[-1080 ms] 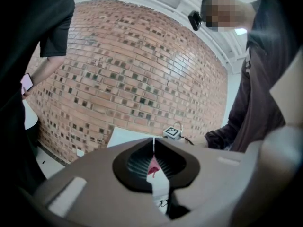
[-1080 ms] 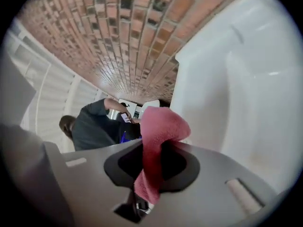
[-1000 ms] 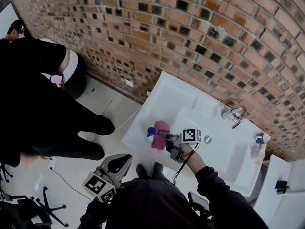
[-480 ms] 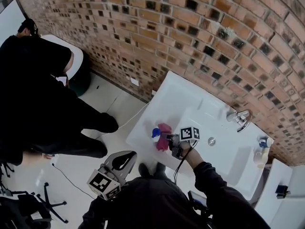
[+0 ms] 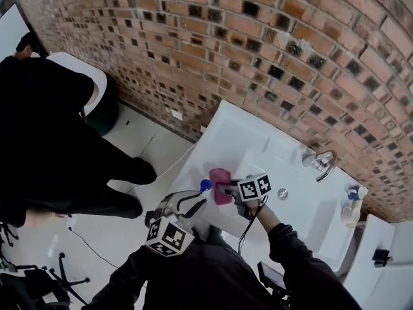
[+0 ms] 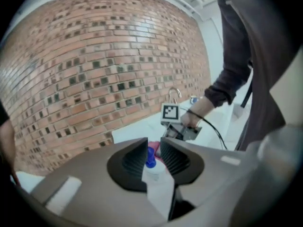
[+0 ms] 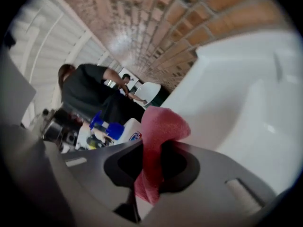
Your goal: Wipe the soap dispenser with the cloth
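Brought left tongs [image 5: 197,204] up from 7 o'clock to the soap dispenser [image 5: 205,185] on the washbasin [image 5: 245,134] front rim. Opening now, blue pump in line between jaws, unpressed. Pink cloth [image 5: 221,176] clamped in right tongs [image 5: 226,187], at dispenser's 3 o'clock. Likely bracing before wiping.

Head view steeply above sink [image 5: 240,134], both gripper views close, sharing soap dispenser [image 6: 150,159]

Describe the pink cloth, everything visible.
The cloth is pink, soft and fleecy-looking, folded into a rounded loop. The fingers of the right gripper pinch it, the loop bulging above them and a tail hanging below. It is held at the near edge of the white sink, beside the blue-capped soap dispenser; contact between them cannot be judged.
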`<state>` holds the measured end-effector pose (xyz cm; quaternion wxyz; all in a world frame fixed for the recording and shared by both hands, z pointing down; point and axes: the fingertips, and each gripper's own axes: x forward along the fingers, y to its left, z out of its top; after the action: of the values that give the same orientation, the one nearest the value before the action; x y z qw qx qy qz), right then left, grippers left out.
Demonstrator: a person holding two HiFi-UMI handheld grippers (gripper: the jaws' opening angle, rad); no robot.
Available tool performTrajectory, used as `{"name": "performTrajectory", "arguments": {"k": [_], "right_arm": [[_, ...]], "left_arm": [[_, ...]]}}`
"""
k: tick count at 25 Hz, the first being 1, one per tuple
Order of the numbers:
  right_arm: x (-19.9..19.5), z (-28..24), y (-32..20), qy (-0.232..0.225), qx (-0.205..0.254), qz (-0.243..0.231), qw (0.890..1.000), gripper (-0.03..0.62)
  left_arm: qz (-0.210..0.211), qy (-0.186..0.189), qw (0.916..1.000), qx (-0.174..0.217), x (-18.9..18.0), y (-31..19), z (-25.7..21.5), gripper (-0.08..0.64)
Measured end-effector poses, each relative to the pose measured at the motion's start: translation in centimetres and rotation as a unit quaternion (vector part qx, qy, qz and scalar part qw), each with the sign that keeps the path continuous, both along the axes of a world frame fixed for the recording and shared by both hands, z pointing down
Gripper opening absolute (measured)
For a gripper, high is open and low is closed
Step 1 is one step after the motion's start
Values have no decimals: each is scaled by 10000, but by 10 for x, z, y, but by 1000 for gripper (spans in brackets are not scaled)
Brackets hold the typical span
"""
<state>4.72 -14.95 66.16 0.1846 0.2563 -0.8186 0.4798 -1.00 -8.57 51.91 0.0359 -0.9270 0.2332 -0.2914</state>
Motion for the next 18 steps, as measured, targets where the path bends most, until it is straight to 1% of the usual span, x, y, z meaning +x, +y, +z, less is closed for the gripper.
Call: {"name": "performTrajectory", "arguments": {"k": [1,2,3,5,7,10,11,12,13,14,16,18], "right_arm": [[1,-8,-2,349,454,-469,9973,67],[1,-17,-5,694,905,-949,9889,67],[0,-26,-9,984,1335,-1407,9761,67],[-7,-46,-19,1337,2074,-2208,9436,67],[-16,-61,-27,1517,2561,-2922,9089,67],[-28,-61,-30,1884,2870,-3848,8568,67],[-32,-57,-31,2027,2932,-4063,8414,67],[-35,-51,-32,2135,2973,-4242,8283,67],[-38,-45,-31,2185,2971,-4400,8188,67],[-40,-40,-30,2176,2930,-4537,8130,67],[-43,-30,-24,2125,2813,-4775,8048,67],[-42,-19,-20,2181,2693,-5013,7929,67]], "left_arm": [[100,-228,9997,60,4,-3,9,92],[179,-412,9989,151,7,-6,16,97],[236,-549,9979,255,10,-8,21,104],[311,-682,9966,353,14,-11,26,126],[358,-708,9966,214,19,-12,33,132],[358,-779,9963,-24,23,-13,45,144],[340,-783,9963,-76,23,-14,47,146],[332,-787,9963,-120,23,-14,49,149],[341,-798,9961,-159,23,-14,51,150],[359,-810,9959,-192,24,-14,53,150],[387,-809,9957,-233,24,-13,55,152],[387,-787,9958,-255,25,-13,55,152]]}}
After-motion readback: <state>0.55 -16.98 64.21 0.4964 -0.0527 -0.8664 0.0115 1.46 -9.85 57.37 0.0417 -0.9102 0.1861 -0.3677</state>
